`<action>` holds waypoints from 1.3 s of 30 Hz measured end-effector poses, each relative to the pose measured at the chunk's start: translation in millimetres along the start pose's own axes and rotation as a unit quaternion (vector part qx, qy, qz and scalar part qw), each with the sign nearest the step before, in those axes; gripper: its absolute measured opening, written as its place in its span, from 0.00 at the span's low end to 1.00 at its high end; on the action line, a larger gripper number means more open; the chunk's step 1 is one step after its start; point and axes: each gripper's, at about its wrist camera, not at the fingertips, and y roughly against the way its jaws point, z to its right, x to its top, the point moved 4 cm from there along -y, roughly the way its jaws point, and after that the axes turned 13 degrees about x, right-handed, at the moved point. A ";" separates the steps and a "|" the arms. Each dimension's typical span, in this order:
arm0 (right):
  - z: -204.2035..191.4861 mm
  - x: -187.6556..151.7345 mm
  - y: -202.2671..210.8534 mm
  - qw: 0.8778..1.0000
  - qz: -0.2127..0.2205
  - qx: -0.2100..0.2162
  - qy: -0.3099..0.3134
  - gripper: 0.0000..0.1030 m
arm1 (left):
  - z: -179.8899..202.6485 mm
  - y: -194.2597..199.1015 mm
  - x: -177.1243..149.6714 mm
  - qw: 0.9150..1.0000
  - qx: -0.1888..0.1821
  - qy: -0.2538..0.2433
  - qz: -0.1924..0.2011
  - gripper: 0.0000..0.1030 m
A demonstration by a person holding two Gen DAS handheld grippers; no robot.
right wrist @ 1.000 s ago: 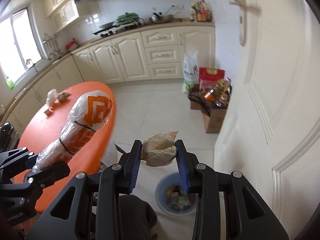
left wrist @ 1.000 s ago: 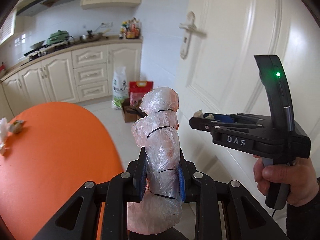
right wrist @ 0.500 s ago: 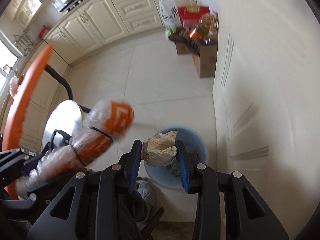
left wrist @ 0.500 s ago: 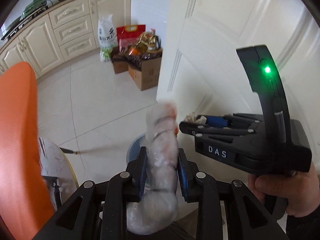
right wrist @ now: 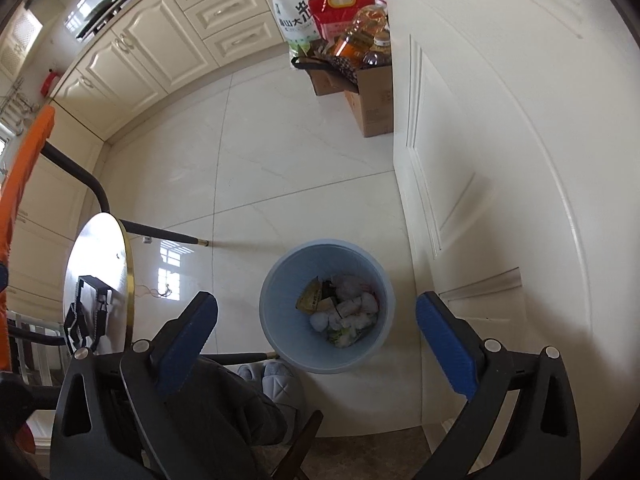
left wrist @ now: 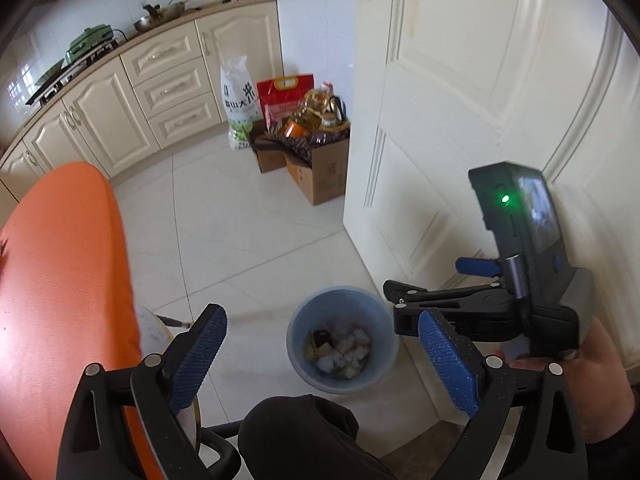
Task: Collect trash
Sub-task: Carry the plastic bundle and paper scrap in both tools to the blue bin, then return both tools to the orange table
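A light blue trash bin [left wrist: 340,340] stands on the tiled floor beside the white door, with crumpled trash [left wrist: 340,354] inside. It also shows in the right wrist view [right wrist: 324,306], with its trash [right wrist: 344,312] seen from above. My left gripper [left wrist: 324,356] is open and empty, above and just near of the bin. My right gripper [right wrist: 316,344] is open and empty, right over the bin. From the left wrist view the right gripper's black body [left wrist: 500,308] hangs to the right of the bin.
The orange table [left wrist: 60,300] is at my left, with a round gold-rimmed stool [right wrist: 96,280] under it. Cardboard boxes of groceries [left wrist: 308,144] and a rice sack [left wrist: 240,108] stand by the cream cabinets [left wrist: 160,88]. The white door [left wrist: 480,100] fills the right side.
Both grippers have opened. The plastic-wrapped bundle has left my left gripper and the crumpled brown paper has left my right gripper. Both views have tilted up a little from the bin.
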 end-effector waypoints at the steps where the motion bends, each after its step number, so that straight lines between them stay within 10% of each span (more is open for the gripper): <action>1: -2.7 0.8 5.8 1.000 0.006 0.001 0.001 0.98 | -1.0 10.8 -2.9 1.000 0.000 0.003 0.009 0.92; 17: -129.1 26.4 108.7 0.988 0.114 0.045 0.096 1.00 | -118.6 166.2 -92.9 0.984 0.021 0.119 0.129 0.99; 39: -425.4 1.6 112.5 0.918 0.135 0.176 0.330 1.00 | -298.8 265.7 -257.0 0.912 0.207 0.324 0.145 0.99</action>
